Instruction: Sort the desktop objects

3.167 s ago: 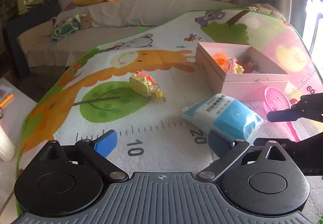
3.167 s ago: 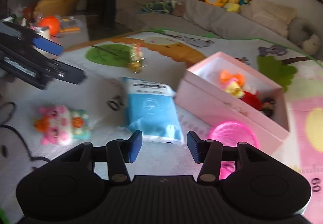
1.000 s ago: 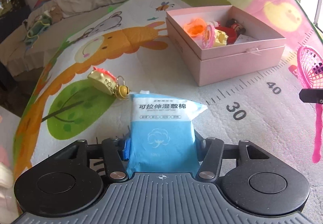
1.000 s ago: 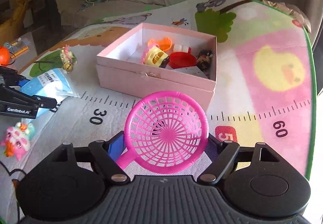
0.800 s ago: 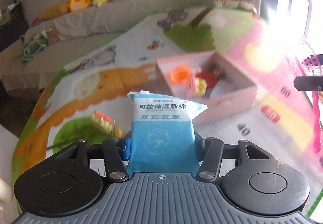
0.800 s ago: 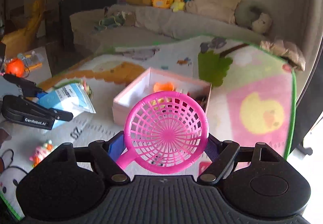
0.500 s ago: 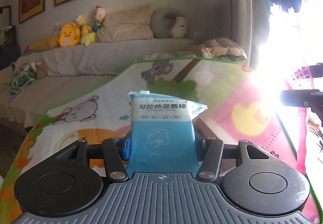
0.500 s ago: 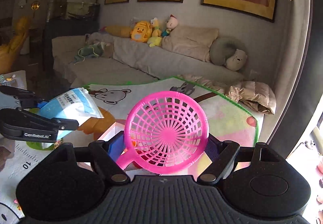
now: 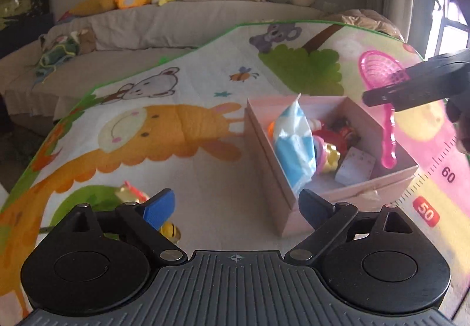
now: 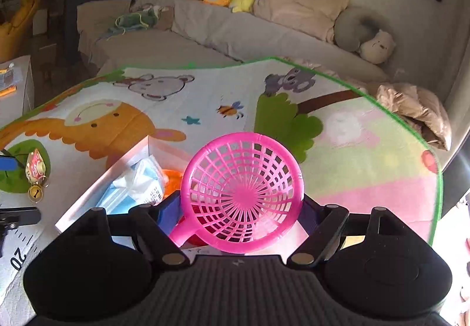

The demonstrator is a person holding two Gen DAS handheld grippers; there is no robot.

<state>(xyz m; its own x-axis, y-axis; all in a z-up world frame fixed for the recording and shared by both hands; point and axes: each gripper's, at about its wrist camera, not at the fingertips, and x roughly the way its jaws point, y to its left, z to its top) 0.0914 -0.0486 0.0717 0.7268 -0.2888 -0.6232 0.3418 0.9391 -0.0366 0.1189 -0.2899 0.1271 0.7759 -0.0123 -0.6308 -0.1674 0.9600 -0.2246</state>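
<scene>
Soft blue-and-white plastic pack of cotton pads (image 9: 294, 146) lies in the open pink cardboard box (image 9: 379, 180), propped at a slant against the box's left wall; glossy, crumpled film, white crimped top end, blue body. Its long axis runs along that wall, white end tilted up toward the box's far corner, blue end down by the near corner. The right wrist view shows the same pack (image 10: 133, 187) only in part, lower end behind a gripper finger. Left gripper (image 9: 236, 205) has just been opening; its jaws now stand wide apart just short of the box's near corner with nothing between them, pack lying clear of them. Right gripper (image 10: 239, 210) is clamped on the pink plastic mesh scoop (image 10: 242, 193), a round lattice head with a short flat handle; head stands upright and faces the camera, handle slanting down to the left. In the left wrist view the scoop (image 9: 380, 73) hangs above the box's far right side, handle pointing down. Other small things inside the box, orange, red, yellow and a white block, are half covered by the pack and scoop, too jumbled to name. Yellow-and-red keychain toy (image 10: 35, 171) lies on the cartoon-printed play mat (image 10: 352, 149) left of the box; in the left wrist view a blue fingertip (image 9: 158, 208) mostly hides it.
</scene>
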